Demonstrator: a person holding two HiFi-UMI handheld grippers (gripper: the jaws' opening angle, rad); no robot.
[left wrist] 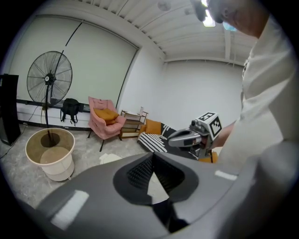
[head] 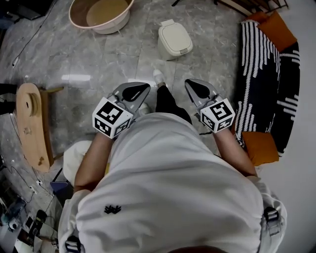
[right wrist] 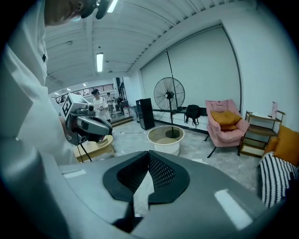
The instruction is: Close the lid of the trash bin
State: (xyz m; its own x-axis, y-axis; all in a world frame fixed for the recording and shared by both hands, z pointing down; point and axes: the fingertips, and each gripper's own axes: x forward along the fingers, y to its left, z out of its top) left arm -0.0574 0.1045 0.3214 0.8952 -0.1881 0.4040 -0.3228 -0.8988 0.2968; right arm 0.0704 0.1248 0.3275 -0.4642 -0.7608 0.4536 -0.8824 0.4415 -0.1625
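Trash bin (head: 174, 39): standing on the grey marbled floor (head: 98, 59), well ahead of the person, its lid seemingly lying flat already; closing is looking done, with nothing evidently remaining. Left hand-held gripper (head: 139, 91) and right hand-held gripper (head: 194, 87): hovering near the body, jaws pressing together, carrying nothing. Room: beige basin (head: 101, 15), pedestal fan (left wrist: 48, 79) and pink armchair (left wrist: 105, 122) standing around.

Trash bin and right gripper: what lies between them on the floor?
In the head view, only bare floor lies between trash bin and right gripper; a white shoe sits just left.
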